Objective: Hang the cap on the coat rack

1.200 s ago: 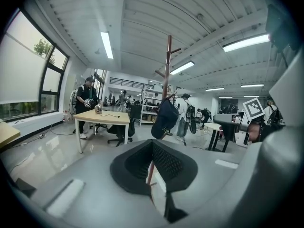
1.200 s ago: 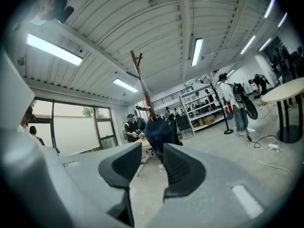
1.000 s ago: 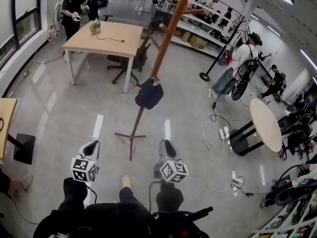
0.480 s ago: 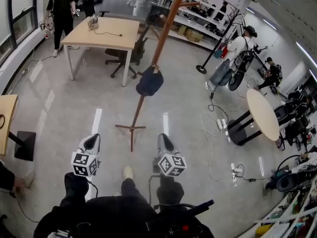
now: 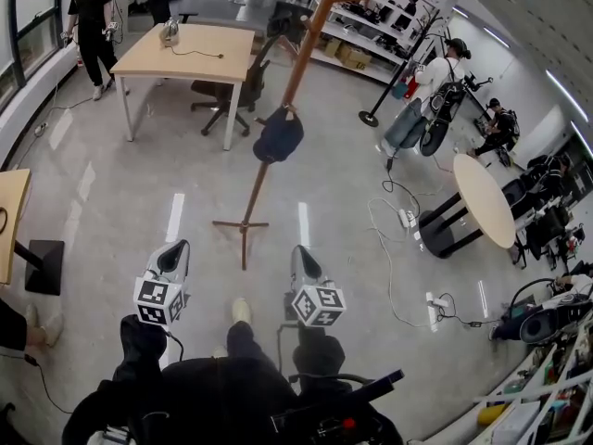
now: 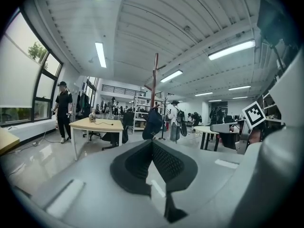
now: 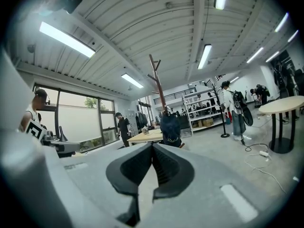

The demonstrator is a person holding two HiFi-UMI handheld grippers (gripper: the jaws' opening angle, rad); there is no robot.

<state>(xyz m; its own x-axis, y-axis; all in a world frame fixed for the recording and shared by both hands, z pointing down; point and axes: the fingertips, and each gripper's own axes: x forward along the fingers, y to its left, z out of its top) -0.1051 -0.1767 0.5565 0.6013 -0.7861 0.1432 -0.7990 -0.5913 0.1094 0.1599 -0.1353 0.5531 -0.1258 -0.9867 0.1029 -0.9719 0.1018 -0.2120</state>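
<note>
One steep, two level, toward rack (image 5: 298, 63)

no legible text, no brands, no numbers, no signs anywhere in view

Bright, even light from ceiling strips (image 6: 231, 50) and windows (image 6: 21, 75), strong fisheye bending, dark vignetted corners.

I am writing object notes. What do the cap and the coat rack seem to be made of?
Cap: likely fabric, dark navy and matte; it sags softly where it hangs. Coat rack: probably wood, reddish-brown with a smooth finish and a forked, branch-like top. Painted metal cannot be excluded.
</note>
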